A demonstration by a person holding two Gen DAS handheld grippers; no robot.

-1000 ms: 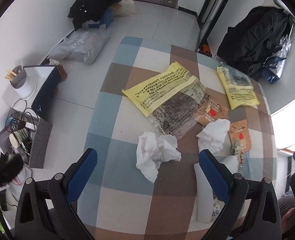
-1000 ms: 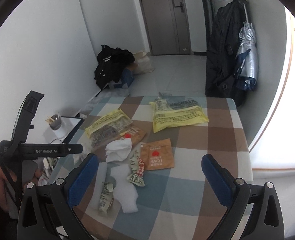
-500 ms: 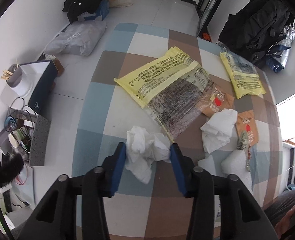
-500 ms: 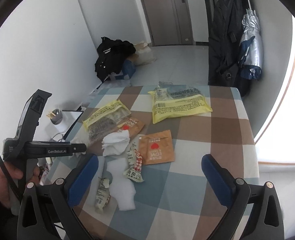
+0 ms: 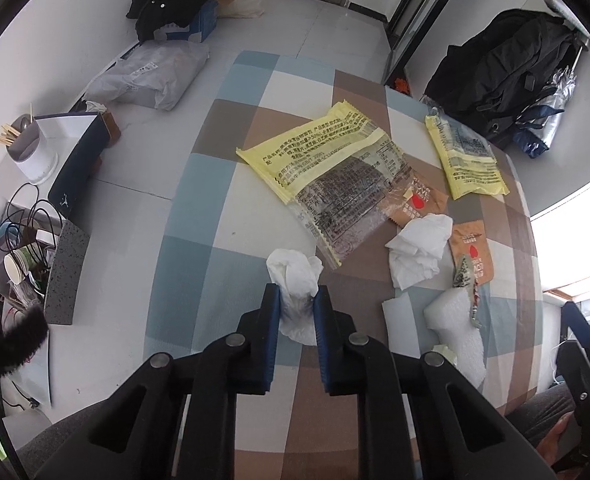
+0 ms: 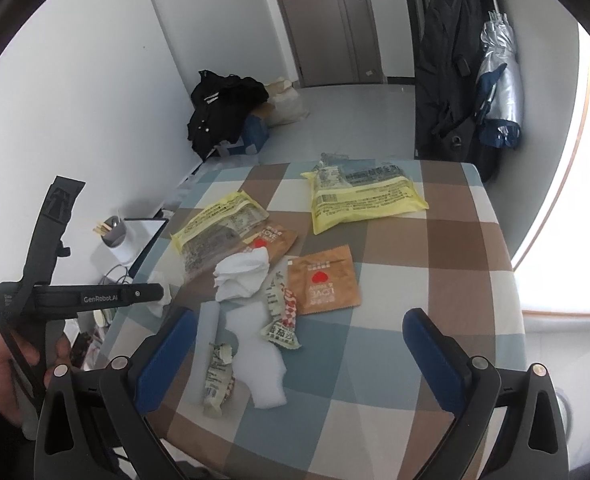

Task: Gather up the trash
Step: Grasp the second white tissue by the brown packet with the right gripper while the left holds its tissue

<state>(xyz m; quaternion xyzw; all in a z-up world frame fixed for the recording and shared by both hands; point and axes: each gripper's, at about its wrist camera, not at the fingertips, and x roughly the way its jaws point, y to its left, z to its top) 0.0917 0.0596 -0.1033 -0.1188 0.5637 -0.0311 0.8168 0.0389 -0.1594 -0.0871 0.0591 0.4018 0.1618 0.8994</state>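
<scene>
White tissue [image 5: 295, 280] sitting pinched in the left claw [image 5: 297, 300], blue pads having just been closing in from both sides and now pressing its lower half, upper part puffing out beyond the tips toward the far side of the bench [image 5: 199, 216]. Still resting on the checked cloth, near the bench's left edge, not yet lifted by the look of it. Pointing steeply down onto the wad, so probably needing only a straight lift from here. Hanging wide and released over the near right part of the bench: the right claw [image 6: 295, 344], nothing between its pads. Lying ahead of that claw and toward its left pad: a small wrapper [image 6: 217, 376] with its long axis running away from the camera, a foam scrap [image 6: 261, 364] just beside it, a red-and-white sachet [image 6: 283, 316] tilted the same way. Sitting farther off, a second tissue [image 6: 241, 276], an orange packet [image 6: 323, 280], and two yellow bags [image 6: 359, 196] well apart near the far edge. Judging by position, the right claw being nearer to all of these than the left, and the left already occupied. No bin showing in either view, so direction for carrying the wad remaining unclear.
</scene>
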